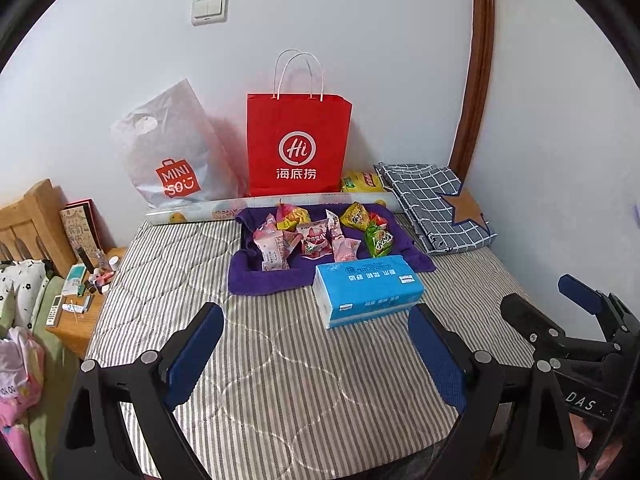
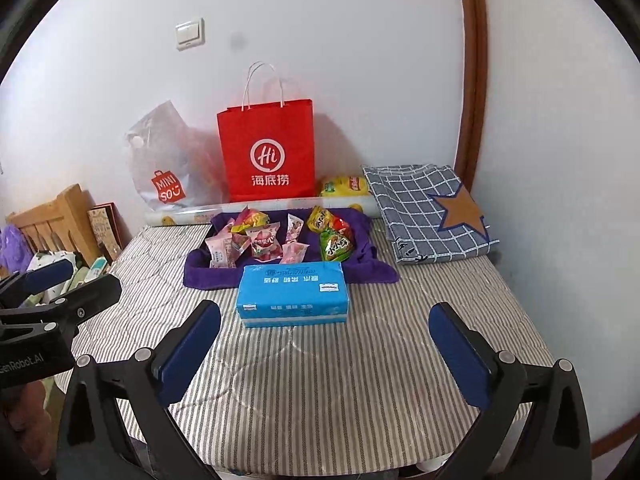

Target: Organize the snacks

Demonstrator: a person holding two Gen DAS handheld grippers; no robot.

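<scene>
Several snack packets lie in a heap on a purple towel at the far side of a striped mattress: pink ones to the left, green and yellow ones to the right. A blue tissue pack lies just in front of the towel. My left gripper hovers over the near mattress, open and empty. My right gripper hovers beside it, open wide and empty, and shows at the right edge of the left wrist view.
A red paper bag and a white plastic bag stand against the wall behind a roll of patterned paper. A folded checked cloth lies at the right. A cluttered wooden nightstand stands left.
</scene>
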